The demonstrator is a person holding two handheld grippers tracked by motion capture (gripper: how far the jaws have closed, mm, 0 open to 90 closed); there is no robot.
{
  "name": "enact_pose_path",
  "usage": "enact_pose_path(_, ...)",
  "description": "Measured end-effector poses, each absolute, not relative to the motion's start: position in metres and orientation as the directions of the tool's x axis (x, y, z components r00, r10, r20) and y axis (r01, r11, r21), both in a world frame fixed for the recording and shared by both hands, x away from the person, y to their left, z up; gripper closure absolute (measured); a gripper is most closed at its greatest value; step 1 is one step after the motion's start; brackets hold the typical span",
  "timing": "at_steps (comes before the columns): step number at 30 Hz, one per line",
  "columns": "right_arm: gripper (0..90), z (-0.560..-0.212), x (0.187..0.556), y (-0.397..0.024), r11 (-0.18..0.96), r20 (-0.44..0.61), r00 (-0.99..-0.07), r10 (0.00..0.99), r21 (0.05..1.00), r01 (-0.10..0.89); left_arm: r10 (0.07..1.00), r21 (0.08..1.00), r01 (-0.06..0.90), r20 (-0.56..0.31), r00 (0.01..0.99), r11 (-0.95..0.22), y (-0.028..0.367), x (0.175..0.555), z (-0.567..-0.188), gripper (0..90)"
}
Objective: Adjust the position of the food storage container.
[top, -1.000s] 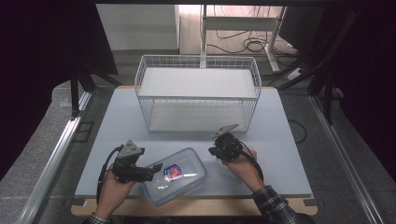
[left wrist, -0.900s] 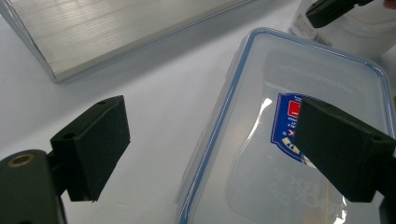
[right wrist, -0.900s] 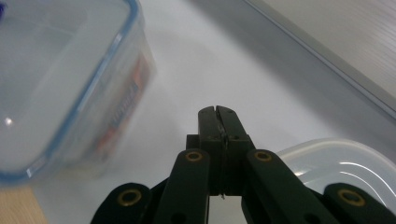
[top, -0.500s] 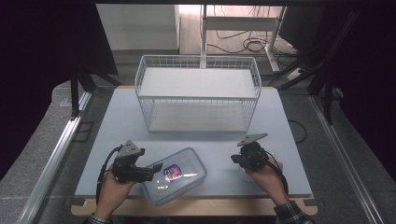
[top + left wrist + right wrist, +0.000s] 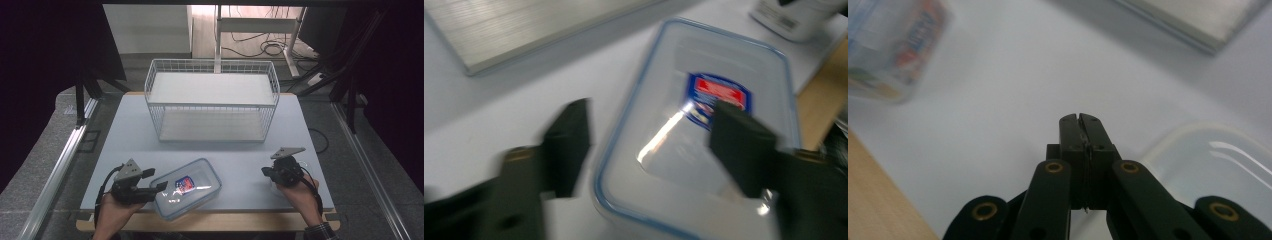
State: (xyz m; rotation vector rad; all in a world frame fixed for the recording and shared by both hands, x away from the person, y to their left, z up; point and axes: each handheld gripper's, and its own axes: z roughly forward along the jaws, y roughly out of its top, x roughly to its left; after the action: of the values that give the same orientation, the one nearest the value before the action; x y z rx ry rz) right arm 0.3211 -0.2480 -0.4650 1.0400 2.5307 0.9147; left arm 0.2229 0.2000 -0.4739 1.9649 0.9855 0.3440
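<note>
Fingers of the left gripper, half-open and just closing, straddle the near-left corner of the lidded box on the surface, apparently to grip it, while the right gripper rests shut, holding nothing.

Table: pale grey top, wood edge at front.
Back centre: white wire basket is set on it.
Front left: clear lid, blue-rimmed, laid flat.
Front right: clear container.
</note>
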Motion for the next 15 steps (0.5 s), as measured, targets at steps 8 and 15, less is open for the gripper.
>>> enact_pose_path(8,89.3,-0.462,0.314,-0.235,0.546,0.01,-0.755,0.655,0.684,0.483,0.811,0.782,0.558,-0.122,0.572,-0.276,0.211,0.204,-0.476,80.8)
enact_pose_path(15,89.5,-0.465,0.311,-0.224,0.542,0.03,-0.764,0.645,0.686,0.485,0.836,0.722,0.637,-0.151,0.528,-0.271,0.215,0.194,-0.495,86.4)
